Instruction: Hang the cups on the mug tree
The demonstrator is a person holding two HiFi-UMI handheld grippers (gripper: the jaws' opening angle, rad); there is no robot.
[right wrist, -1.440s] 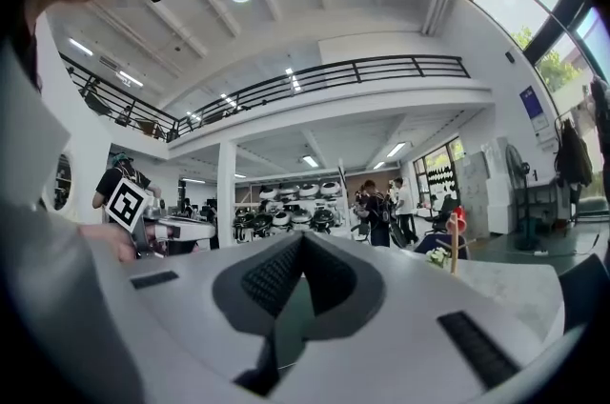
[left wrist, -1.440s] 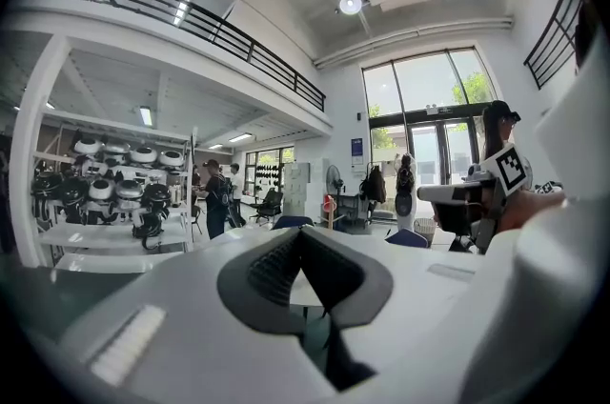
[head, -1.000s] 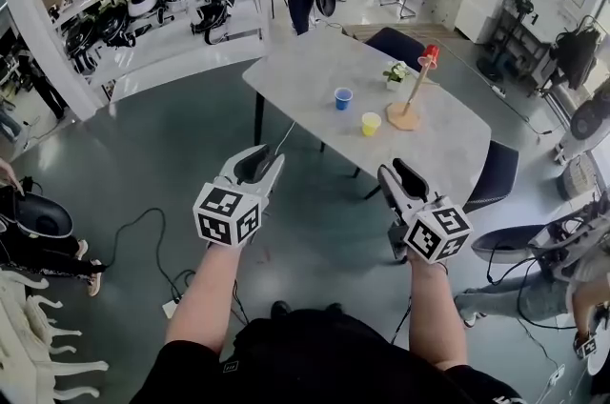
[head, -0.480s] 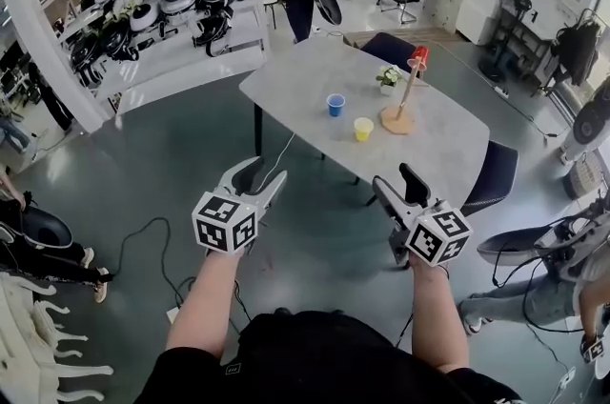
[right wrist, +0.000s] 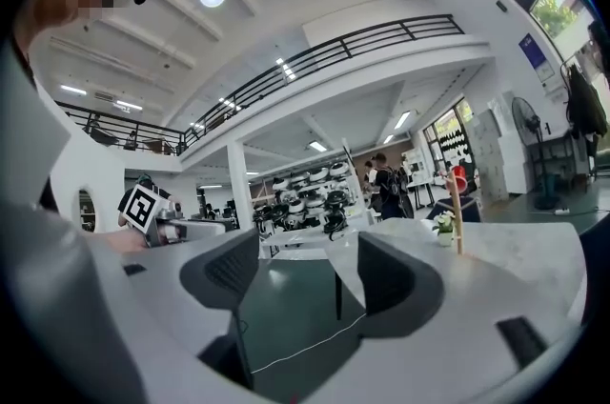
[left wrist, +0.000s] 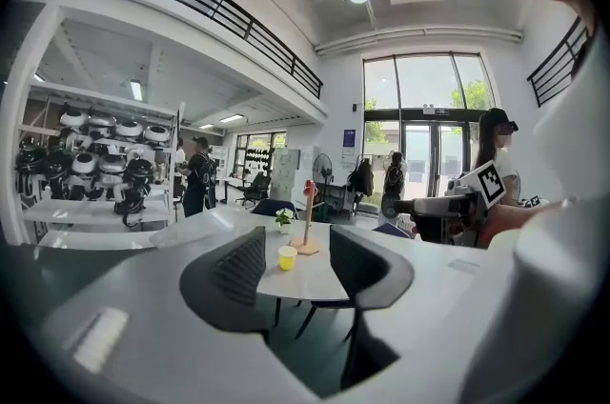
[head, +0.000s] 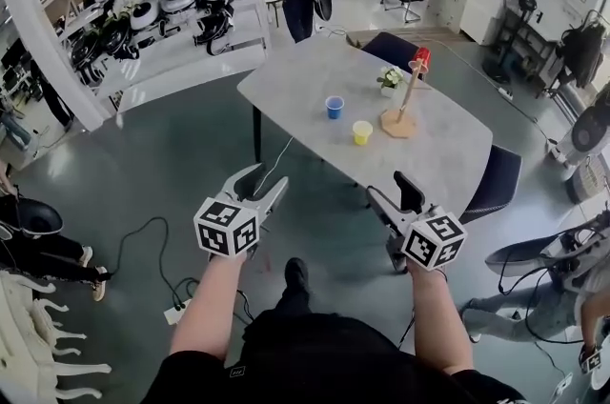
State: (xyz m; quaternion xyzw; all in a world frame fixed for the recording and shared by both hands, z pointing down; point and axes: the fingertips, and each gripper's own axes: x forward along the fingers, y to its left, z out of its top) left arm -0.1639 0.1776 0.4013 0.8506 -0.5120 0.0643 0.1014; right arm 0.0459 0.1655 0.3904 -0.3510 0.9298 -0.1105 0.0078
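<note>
Both hand-held grippers, left [head: 267, 180] and right [head: 391, 188], hover empty well short of the desk [head: 305, 78], jaws apart after being nearly closed a second ago, the right's opening wider now. I am stepping closer; the blue cup [head: 334, 107] and yellow cup [head: 362, 132] stand by the mug tree [head: 405, 102], waiting, a red cup [head: 420, 59] at its top.

Short of the table [head: 310, 78], the left gripper [head: 267, 179] has spread its empty jaws. The right gripper [head: 386, 187] is opening its empty jaws, and a shoe [head: 295, 274] has stepped into view.
</note>
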